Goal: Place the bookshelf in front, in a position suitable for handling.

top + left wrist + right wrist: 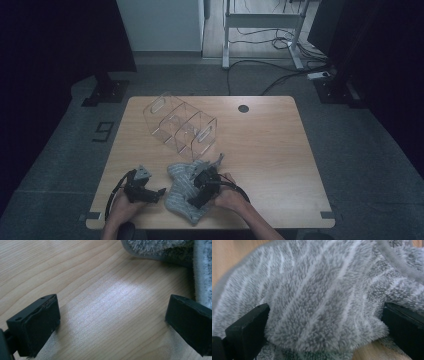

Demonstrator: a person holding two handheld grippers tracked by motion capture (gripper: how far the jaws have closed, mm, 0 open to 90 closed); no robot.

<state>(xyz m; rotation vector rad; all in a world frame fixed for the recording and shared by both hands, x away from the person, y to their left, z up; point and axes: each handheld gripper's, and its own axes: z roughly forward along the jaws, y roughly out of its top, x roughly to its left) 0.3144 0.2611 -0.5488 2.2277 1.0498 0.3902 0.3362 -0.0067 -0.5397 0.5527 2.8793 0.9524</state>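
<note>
My right gripper (192,201) straddles a fluffy grey sock with pale stripes (184,192) at the near edge of the light wooden table (270,145).

In my right gripper view the jaws stand wide apart with the sock's pile (317,305) bulging between them, not clamped. My left gripper (159,192) lies just beside the sock's left edge, jaws spread over bare wood, gripping nothing; in my left gripper view the sock (160,248) lies just beyond the jaws. Farther off, near the table's middle, stands a clear acrylic organiser with several upright dividers (181,125), apart from the sock. Beyond it, near the far edge, is a small round black cable hole (243,108).
</note>
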